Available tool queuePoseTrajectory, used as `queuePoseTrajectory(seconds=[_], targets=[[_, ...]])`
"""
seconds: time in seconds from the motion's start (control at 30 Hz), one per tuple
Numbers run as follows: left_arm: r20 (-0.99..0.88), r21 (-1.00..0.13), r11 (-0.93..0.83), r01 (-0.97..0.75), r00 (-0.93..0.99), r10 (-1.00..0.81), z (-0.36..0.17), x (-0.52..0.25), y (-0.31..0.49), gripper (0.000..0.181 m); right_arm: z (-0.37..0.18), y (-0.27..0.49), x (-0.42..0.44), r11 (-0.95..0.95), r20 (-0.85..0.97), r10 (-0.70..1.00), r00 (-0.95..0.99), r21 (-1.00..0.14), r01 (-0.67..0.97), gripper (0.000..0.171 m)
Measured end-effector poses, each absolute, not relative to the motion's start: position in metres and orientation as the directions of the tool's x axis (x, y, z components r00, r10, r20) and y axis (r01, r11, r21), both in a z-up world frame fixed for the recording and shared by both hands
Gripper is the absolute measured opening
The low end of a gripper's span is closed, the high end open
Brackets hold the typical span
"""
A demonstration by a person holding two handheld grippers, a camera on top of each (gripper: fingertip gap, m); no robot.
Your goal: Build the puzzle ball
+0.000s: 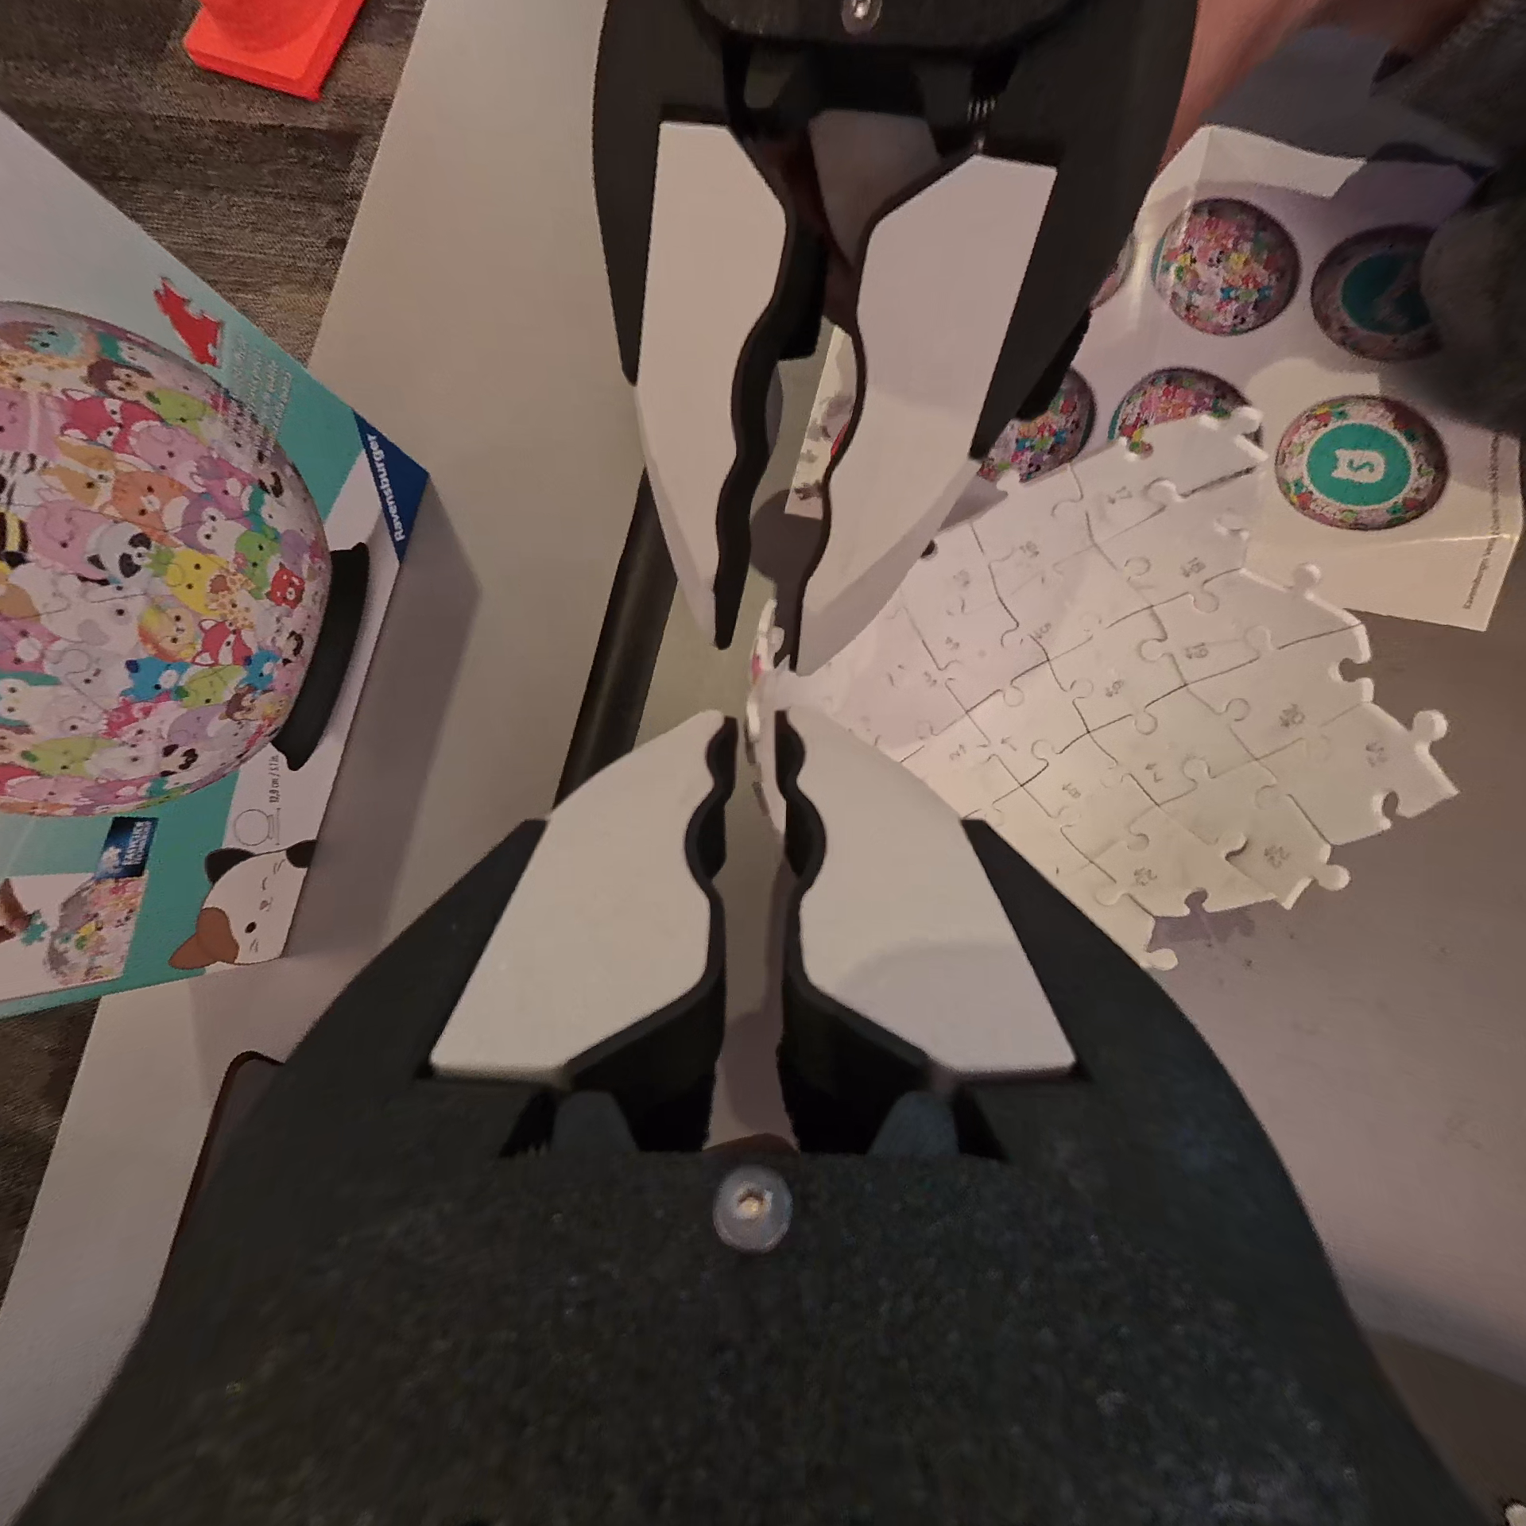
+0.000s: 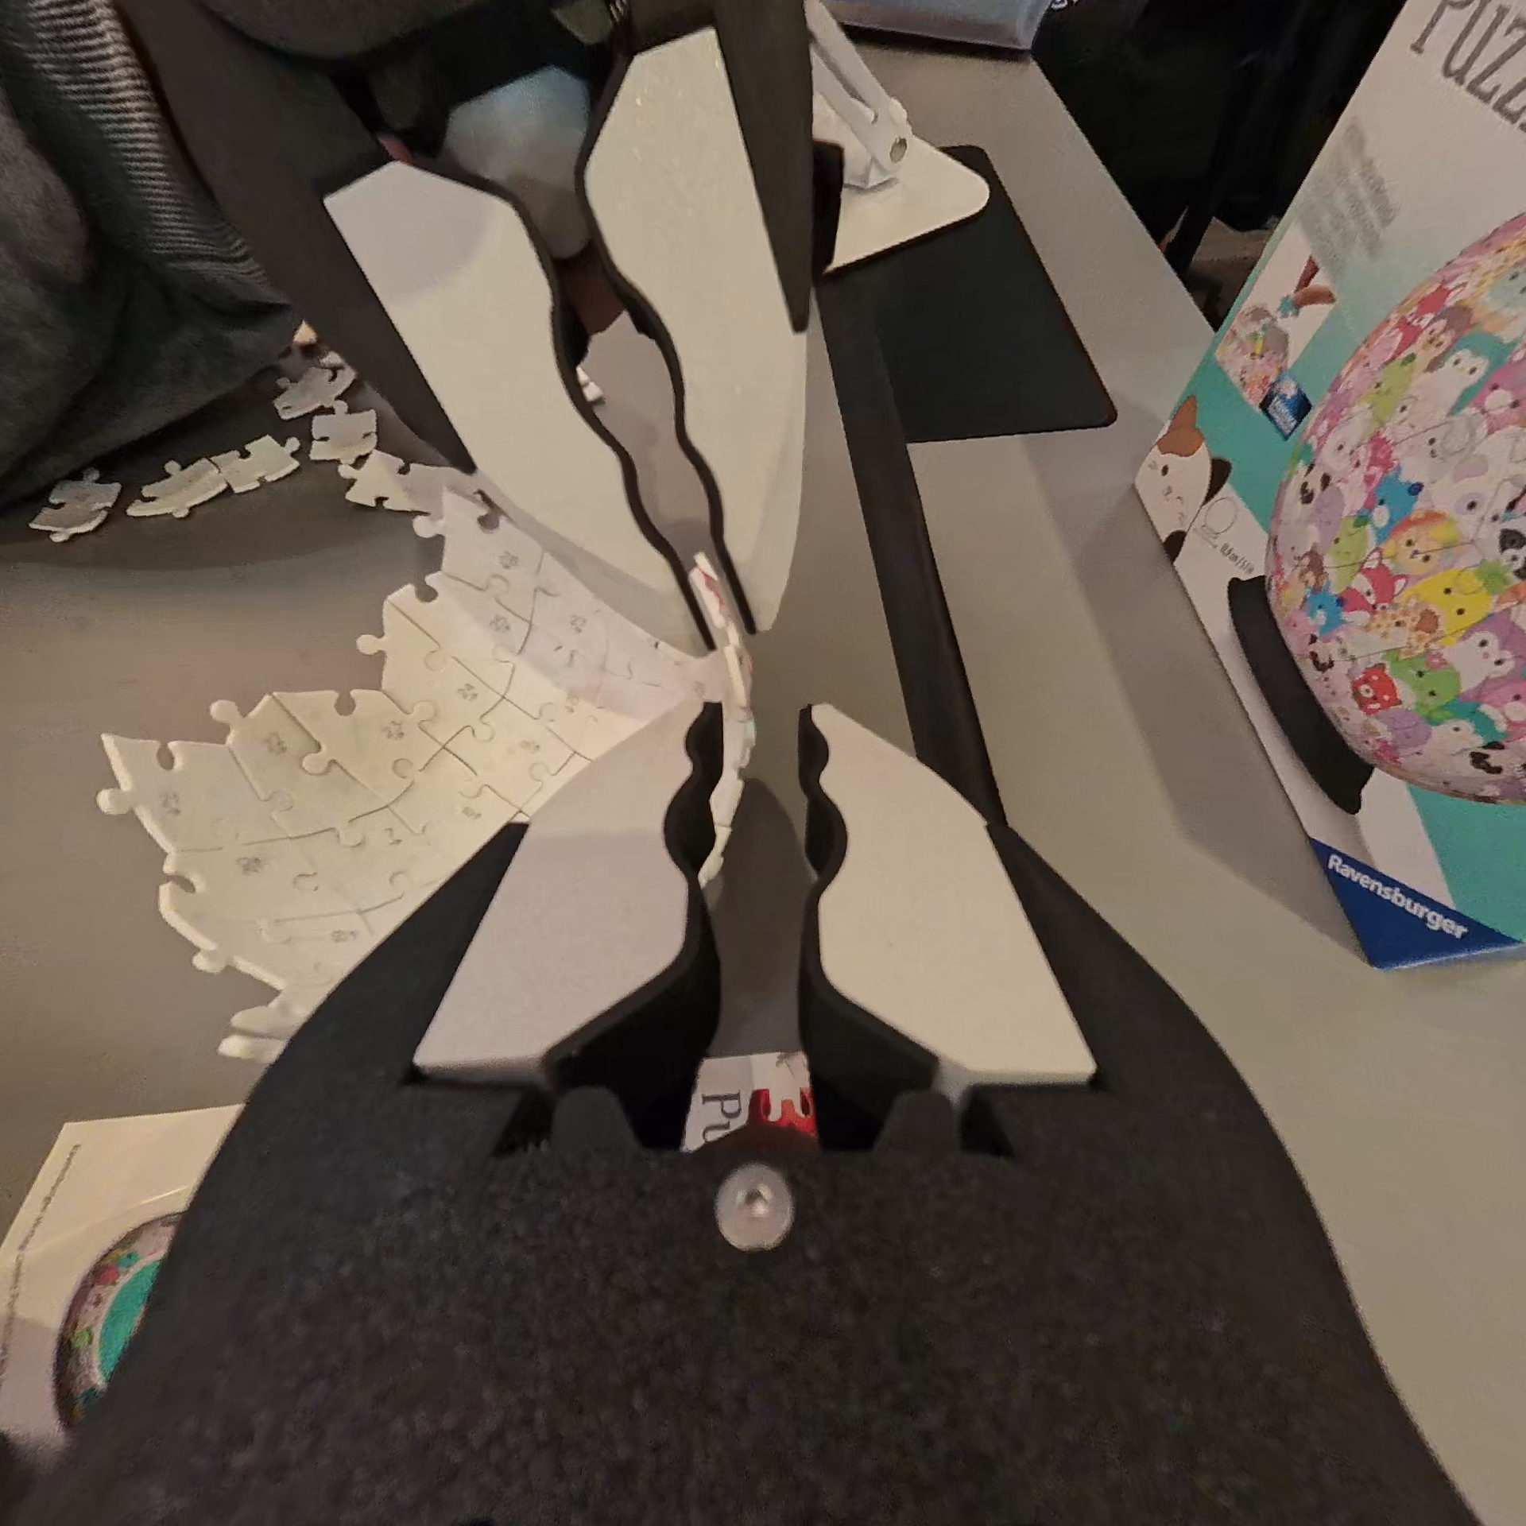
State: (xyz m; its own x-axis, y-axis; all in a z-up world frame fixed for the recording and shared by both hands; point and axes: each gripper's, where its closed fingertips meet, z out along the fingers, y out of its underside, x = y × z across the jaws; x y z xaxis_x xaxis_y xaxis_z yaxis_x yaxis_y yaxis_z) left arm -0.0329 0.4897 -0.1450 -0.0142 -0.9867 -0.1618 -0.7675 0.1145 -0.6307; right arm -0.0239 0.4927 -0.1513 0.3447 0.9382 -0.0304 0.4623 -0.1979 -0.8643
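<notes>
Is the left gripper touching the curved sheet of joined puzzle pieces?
Touching. In the left wrist view the left gripper has its jaws closed on the rim of the puzzle sheet; the right wrist view shows that same rim pinched between them.

Dim warm indoor light, soft shadows under the joined puzzle pieces (image 1: 1156, 702) on the grey desk (image 1: 1321, 1115), wide-angle bending at the edges, near gripper bodies soft and grainy, mild blur throughout
</notes>
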Motion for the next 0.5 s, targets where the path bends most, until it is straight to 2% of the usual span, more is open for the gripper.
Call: queuePoseTrajectory(seconds=[0.1, 0.4, 0.5], targets=[[-0.186, -0.614, 0.126, -0.779, -0.013, -0.982, -0.149, -0.032, 0.491, 0.002, -0.154, 0.491, -0.026, -0.199, -0.038, 0.942, 0.333, -0.862, 0.467, 0.017], [-0.152, -0.606, 0.102, -0.789, -0.011, -0.988, -0.151, -0.035, 0.49, 0.002, -0.151, 0.49, -0.019, -0.205, -0.044, 0.939, 0.342, -0.869, 0.451, 0.017], [-0.134, -0.598, 0.091, -0.797, -0.013, -0.991, -0.154, -0.037, 0.489, 0.002, -0.145, 0.492, -0.014, -0.211, -0.047, 0.931, 0.362, -0.88, 0.427, 0.022]])
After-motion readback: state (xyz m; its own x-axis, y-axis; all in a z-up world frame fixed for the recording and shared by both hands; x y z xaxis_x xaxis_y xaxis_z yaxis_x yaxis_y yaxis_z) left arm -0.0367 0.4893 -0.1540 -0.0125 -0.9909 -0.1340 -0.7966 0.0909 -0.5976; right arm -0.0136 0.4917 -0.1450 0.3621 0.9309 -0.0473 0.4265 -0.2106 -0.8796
